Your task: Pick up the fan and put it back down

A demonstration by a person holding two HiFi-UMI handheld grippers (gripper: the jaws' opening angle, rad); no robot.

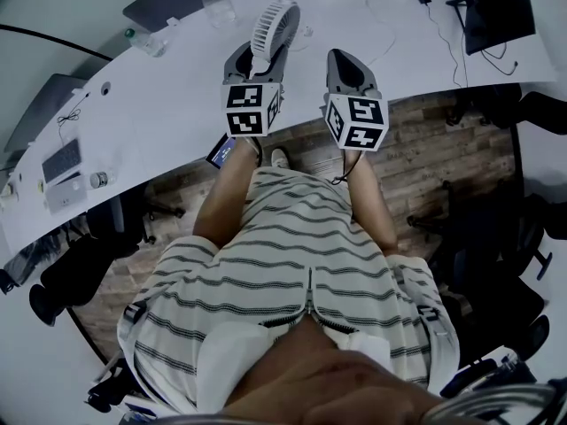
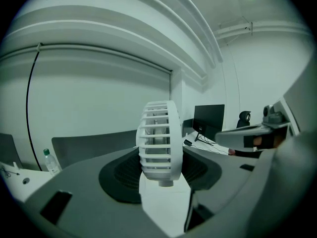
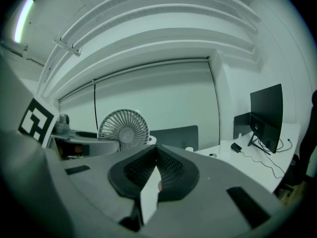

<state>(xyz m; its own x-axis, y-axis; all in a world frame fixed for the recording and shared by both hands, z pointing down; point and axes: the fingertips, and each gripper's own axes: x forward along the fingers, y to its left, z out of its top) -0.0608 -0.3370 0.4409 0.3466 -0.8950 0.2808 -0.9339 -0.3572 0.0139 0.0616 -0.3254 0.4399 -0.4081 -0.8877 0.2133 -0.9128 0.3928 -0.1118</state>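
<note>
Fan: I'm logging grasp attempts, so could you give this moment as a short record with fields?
fan: white, upright, seen edge-on in the left gripper view
left gripper: jaws wide apart, one on each side of the fan; cannot tell whether the pads press it
right gripper: jaws shut, empty, held beside the left gripper
fan's base: hidden, so cannot tell whether it is lifted or standing
table: white, curved, under both grippers' tips
</note>
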